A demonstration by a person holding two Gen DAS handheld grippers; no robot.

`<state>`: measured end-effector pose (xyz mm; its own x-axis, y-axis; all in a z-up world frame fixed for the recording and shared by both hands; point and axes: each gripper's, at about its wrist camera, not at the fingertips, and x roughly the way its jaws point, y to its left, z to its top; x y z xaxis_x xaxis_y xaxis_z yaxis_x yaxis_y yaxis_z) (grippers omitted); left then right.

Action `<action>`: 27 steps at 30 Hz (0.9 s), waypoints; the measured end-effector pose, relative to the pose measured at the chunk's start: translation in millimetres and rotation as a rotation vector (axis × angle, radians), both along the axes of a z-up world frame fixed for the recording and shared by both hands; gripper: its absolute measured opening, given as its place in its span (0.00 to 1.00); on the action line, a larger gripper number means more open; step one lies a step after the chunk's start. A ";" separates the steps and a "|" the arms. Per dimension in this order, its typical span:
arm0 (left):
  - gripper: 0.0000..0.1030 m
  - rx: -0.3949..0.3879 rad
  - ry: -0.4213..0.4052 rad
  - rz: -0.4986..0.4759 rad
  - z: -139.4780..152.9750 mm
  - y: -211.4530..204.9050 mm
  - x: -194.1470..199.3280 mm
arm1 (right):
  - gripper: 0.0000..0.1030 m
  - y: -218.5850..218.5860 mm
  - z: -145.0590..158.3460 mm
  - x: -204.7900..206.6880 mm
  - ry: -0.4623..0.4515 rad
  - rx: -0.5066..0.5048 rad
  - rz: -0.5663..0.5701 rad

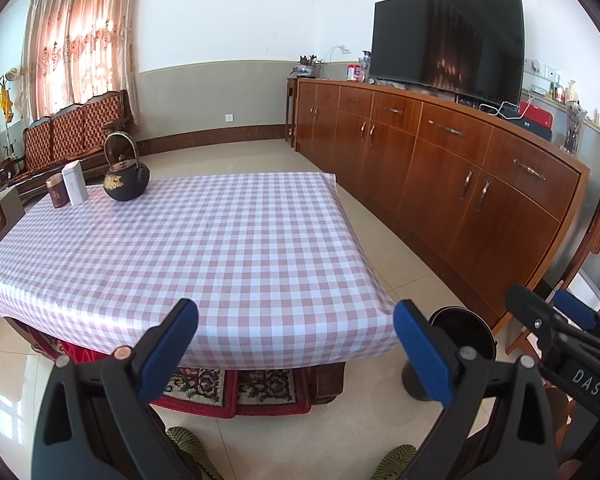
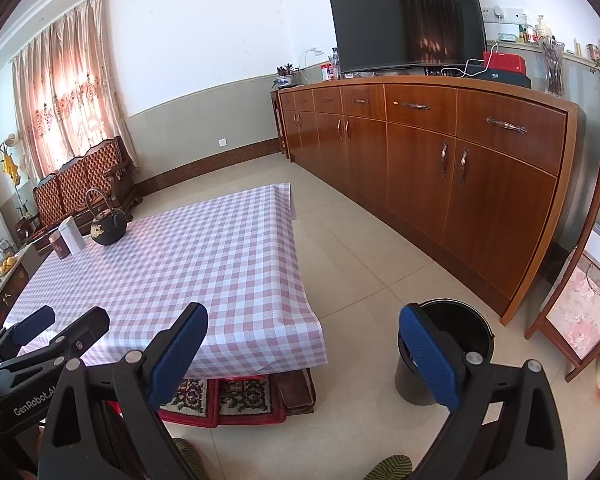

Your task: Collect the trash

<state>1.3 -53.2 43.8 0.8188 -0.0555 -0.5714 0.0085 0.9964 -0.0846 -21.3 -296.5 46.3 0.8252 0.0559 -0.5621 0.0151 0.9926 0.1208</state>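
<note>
Judging from both views, no trash can be made out on the table [image 1: 220, 232]: the checked cloth carries only a black kettle [image 1: 125, 178], a white box [image 1: 74, 182] and a dark tin [image 1: 57, 191], grouped at its far left corner. The left tool [image 1: 296, 344] is held wide apart with nothing between its pads, low before the near table edge; the right tool [image 2: 304, 354] is likewise spread wide and empty. A black bin [image 2: 446, 354] stands on the floor just beside the table's near right corner, its mouth uncovered; what lies inside cannot be told, since the right tool's pad cuts across it. Any scrap to be gathered would probably be light and crushable, best pinched across its middle, though this is a guess. The space under the table is shadowed, only patterned cushions [image 2: 220, 398] being seen there. The floor nearest the holder is hidden by both tool bodies.
</note>
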 end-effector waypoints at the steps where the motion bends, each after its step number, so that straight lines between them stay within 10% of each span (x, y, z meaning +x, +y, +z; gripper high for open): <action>1: 0.96 -0.001 0.000 0.000 0.1 0.2 0.1 | 0.95 0.0 0.0 0.1 -0.001 0.000 0.000; 27: 0.96 -0.016 0.038 -0.014 -10.6 1.7 9.1 | 0.95 2.6 -1.1 5.2 -0.001 -0.007 -0.002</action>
